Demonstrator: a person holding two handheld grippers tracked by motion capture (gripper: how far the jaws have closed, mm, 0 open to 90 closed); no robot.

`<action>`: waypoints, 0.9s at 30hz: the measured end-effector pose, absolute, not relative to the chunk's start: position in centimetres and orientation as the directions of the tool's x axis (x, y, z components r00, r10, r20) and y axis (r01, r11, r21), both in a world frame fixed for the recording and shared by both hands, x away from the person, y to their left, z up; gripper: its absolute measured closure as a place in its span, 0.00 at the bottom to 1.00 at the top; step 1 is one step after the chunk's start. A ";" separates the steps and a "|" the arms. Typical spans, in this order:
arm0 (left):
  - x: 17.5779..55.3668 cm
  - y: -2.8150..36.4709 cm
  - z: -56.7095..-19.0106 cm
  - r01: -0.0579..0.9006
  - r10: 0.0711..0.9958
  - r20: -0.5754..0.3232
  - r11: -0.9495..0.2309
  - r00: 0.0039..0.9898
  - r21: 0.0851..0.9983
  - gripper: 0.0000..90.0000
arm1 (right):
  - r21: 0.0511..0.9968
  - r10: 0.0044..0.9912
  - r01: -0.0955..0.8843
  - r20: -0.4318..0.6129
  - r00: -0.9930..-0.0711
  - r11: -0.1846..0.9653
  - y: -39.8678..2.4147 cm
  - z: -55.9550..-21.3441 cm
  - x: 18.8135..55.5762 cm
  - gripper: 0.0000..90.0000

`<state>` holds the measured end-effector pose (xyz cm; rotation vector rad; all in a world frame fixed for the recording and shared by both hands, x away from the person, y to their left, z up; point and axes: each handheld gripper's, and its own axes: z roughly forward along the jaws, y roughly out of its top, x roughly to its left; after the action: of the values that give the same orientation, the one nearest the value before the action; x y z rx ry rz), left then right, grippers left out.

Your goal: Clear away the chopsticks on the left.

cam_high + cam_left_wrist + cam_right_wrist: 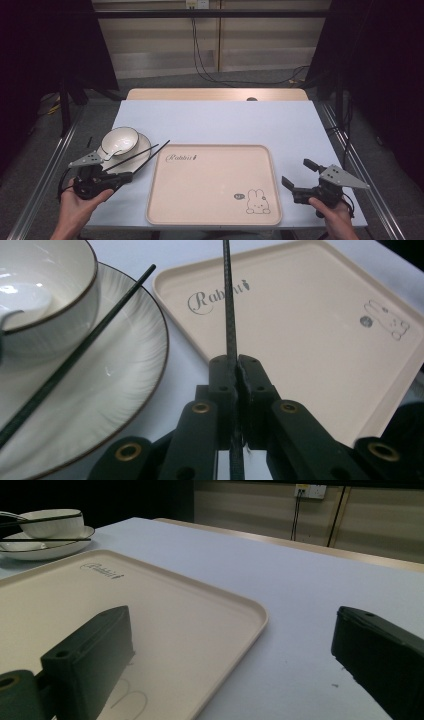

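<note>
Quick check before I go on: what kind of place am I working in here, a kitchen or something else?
Probably a lab recording setup, not a kitchen: a white table inside a metal frame with black curtains, loose cables running to a wall outlet, and staged tableware, a beige tray beside a bowl on a plate.

Pale blue table (220,122), beige rabbit tray (200,195) at centre, white plate (142,142) at its left

A pale blue worktop (225,120) carries a beige tray (215,185) near the middle. Left of the tray, a white bowl (121,140) sits on a plate (142,145). Black cables (210,75) trail across the far floor.
</note>
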<state>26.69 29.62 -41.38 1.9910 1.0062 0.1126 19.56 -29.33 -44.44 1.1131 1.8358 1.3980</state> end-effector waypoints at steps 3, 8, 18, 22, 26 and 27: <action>26.1 28.7 -41.3 0.615 0.697 -0.291 -0.268 0.655 0.742 0.95 | 0.956 0.871 0.272 0.043 -0.489 0.106 -29.3 -44.5 19.6 0.03; 25.4 27.5 -41.4 0.642 0.726 -0.315 -0.221 0.611 0.734 0.96 | 0.955 0.868 0.275 0.044 -0.494 0.108 -29.3 -44.4 19.6 0.03; 24.9 24.9 -41.5 0.668 0.760 -0.317 -0.199 0.567 0.717 0.96 | 0.956 0.870 0.272 0.041 -0.491 0.109 -29.2 -44.5 19.6 0.03; 24.9 24.2 -41.9 0.692 0.793 -0.332 -0.150 0.510 0.706 0.96 | 0.956 0.869 0.271 0.040 -0.493 0.110 -29.2 -44.5 19.6 0.03; 25.0 23.5 -42.4 0.712 0.807 -0.334 -0.145 0.486 0.687 0.96 | 0.955 0.868 0.275 0.041 -0.495 0.111 -29.2 -44.5 19.6 0.03; 25.0 23.2 -42.6 0.718 0.815 -0.329 -0.145 0.477 0.681 0.96 | 0.955 0.868 0.275 0.041 -0.496 0.112 -29.2 -44.5 19.6 0.03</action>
<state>24.98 23.24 -42.58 1.8984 1.2781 0.1492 19.63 -29.16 -44.45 1.1085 1.8451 1.3967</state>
